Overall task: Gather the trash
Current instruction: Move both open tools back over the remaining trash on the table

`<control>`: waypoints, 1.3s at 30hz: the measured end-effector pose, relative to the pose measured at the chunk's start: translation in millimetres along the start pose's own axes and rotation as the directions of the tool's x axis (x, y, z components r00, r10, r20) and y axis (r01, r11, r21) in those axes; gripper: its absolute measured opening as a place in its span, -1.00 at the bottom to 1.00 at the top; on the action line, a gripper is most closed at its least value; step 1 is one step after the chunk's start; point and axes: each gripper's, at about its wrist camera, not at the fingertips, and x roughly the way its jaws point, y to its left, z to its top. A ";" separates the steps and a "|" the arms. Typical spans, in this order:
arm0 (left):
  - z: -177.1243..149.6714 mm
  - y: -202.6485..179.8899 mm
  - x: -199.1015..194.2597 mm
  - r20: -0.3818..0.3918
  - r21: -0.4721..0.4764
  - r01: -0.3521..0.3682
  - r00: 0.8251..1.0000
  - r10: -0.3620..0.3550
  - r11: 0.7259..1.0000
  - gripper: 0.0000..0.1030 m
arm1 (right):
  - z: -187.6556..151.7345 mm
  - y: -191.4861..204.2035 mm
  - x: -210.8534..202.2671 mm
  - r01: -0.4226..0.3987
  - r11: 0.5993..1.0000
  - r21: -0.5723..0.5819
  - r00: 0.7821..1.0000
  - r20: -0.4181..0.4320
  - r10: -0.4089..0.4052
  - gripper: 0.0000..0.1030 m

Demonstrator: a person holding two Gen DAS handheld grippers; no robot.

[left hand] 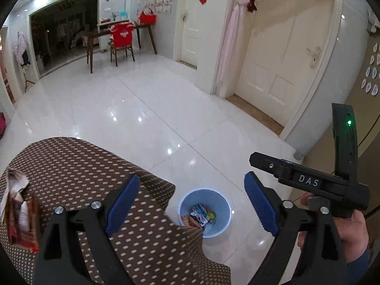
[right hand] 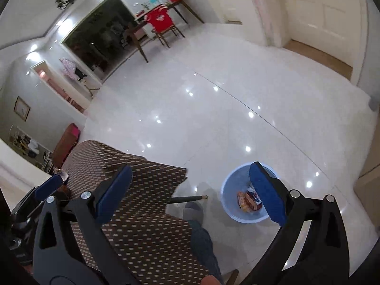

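Observation:
A light blue bin (left hand: pixel 220 201) stands on the white floor beside the table and holds several coloured wrappers (left hand: pixel 200 216). My left gripper (left hand: pixel 192 178) hangs open above the table's edge and the bin, with nothing between its blue pads. Blurred red and white packaging (left hand: pixel 19 213) lies on the brown dotted tablecloth (left hand: pixel 78 166) at the far left. The right gripper's black body (left hand: pixel 308 180) shows on the right, held by a hand (left hand: pixel 351 232). In the right wrist view my right gripper (right hand: pixel 190 167) is open and empty, its right pad in front of the bin (right hand: pixel 231 182).
A person's slippered foot (right hand: pixel 193 211) and a thin table leg (right hand: pixel 187 199) lie between the table and the bin. Glossy white floor (left hand: pixel 147 109) stretches ahead. A wooden table and a chair with a red shirt (left hand: pixel 121 35) stand far back. Cream doors (left hand: pixel 273 66) are on the right.

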 end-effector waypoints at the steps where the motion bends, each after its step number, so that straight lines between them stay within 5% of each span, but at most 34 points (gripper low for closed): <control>1: -2.7 5.6 -7.0 0.013 -0.008 -0.005 1.000 0.005 1.000 0.71 | 0.0 9.2 -1.2 -0.007 1.000 -0.015 1.000 0.003 0.007 0.88; 20: -44.0 118.9 -117.6 0.176 -0.235 -0.117 0.971 0.161 0.965 0.71 | -31.3 170.6 11.0 -0.164 0.943 -0.289 0.986 -0.054 0.155 0.88; 31: -98.9 193.4 -151.7 0.145 -0.405 -0.212 0.946 0.291 0.890 0.71 | -59.7 242.1 28.8 -0.245 0.876 -0.415 0.969 -0.139 0.205 0.88; 39: -150.0 248.7 -159.4 0.043 -0.501 -0.311 0.923 0.382 0.808 0.71 | -94.9 304.5 46.7 -0.337 0.802 -0.493 0.939 -0.235 0.250 0.88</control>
